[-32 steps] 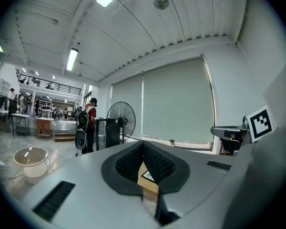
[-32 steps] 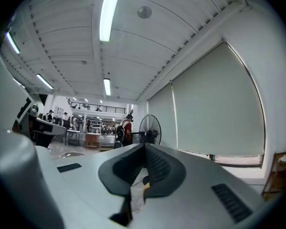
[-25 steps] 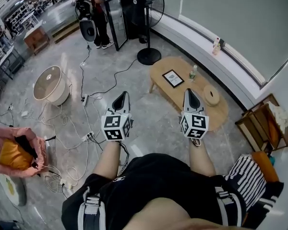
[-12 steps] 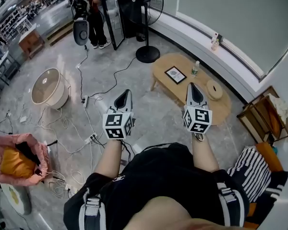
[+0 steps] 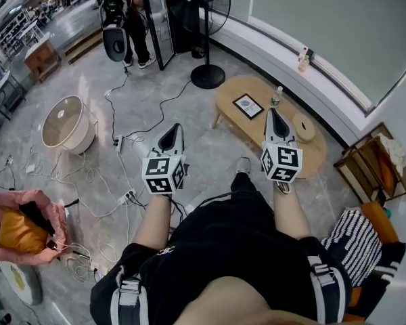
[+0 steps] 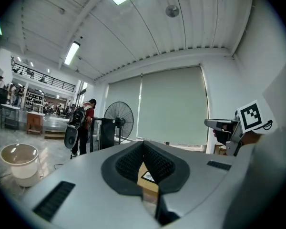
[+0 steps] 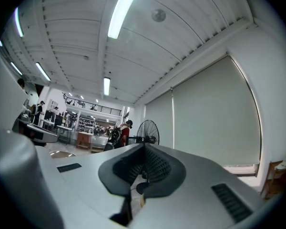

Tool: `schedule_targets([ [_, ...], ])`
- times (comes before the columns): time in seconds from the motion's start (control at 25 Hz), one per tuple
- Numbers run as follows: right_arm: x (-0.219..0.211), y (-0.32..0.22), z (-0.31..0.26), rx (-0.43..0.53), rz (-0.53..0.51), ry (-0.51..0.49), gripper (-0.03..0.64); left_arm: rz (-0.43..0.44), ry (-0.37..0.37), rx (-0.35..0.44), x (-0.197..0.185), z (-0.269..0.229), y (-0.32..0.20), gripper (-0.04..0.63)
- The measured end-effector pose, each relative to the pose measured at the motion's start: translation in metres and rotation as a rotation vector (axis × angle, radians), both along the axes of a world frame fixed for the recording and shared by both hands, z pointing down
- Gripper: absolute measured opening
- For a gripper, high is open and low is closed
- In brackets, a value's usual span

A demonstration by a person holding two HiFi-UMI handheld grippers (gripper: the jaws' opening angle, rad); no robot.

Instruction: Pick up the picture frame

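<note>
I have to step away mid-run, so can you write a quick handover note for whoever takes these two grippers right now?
Left gripper: jaws shut, empty, held level above the floor.
Right gripper: jaws shut, empty, held level, pointing toward the table.
Things: the black-edged rectangular picture frame lies flat on the light wooden oval table, next to a small clear bottle.
Done: nothing yet; the frame is untouched and neither gripper touches it.
Left: get closer to the table, open a gripper, close it on the frame and lift it.
</note>
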State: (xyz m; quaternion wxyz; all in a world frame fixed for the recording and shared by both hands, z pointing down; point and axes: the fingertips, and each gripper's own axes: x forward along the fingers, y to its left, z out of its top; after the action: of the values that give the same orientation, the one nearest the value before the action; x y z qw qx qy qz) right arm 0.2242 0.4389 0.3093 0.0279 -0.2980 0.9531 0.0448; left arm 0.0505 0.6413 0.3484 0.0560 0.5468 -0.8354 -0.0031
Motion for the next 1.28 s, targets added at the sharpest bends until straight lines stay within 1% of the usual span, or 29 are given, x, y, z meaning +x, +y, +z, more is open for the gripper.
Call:
schedule_targets([
  [0.2, -0.008, -0.042, 0.007, -0.016, 0.034, -0.019, 0.017, 0.015, -0.033, -0.025, -0.015, 0.004, -0.036, 0.021],
  [0.36, -0.032, -0.095, 0.020, -0.018, 0.045, -0.002, 0.017, 0.025, -0.036, -0.043, -0.042, 0.014, -0.090, 0.021],
  [0.48, -0.052, -0.156, 0.032, -0.024, 0.059, 0.000, 0.017, 0.029, -0.035, -0.053, -0.065, 0.023, -0.148, 0.021],
  [0.64, -0.088, -0.245, 0.036, -0.054, 0.088, 0.008, 0.017, 0.055, -0.003, -0.064, -0.100, 0.024, -0.236, 0.021],
  [0.8, -0.129, -0.317, 0.039, -0.056, 0.074, 0.028, 0.017, 0.057, -0.025, -0.073, -0.136, 0.020, -0.315, 0.021],
  [0.88, -0.149, -0.354, 0.040, -0.068, 0.072, 0.029, 0.017, 0.070, -0.021, -0.086, -0.152, 0.020, -0.356, 0.021],
  [1.04, -0.177, -0.423, 0.043, -0.082, 0.063, 0.045, 0.017, 0.093, -0.011, -0.107, -0.177, 0.022, -0.439, 0.021],
  [1.16, -0.197, -0.469, 0.044, -0.086, 0.053, 0.043, 0.017, 0.105, -0.019, -0.110, -0.196, 0.020, -0.495, 0.021],
  [1.28, -0.205, -0.522, 0.050, -0.098, 0.058, 0.040, 0.017, 0.122, -0.034, -0.125, -0.202, 0.020, -0.551, 0.021],
])
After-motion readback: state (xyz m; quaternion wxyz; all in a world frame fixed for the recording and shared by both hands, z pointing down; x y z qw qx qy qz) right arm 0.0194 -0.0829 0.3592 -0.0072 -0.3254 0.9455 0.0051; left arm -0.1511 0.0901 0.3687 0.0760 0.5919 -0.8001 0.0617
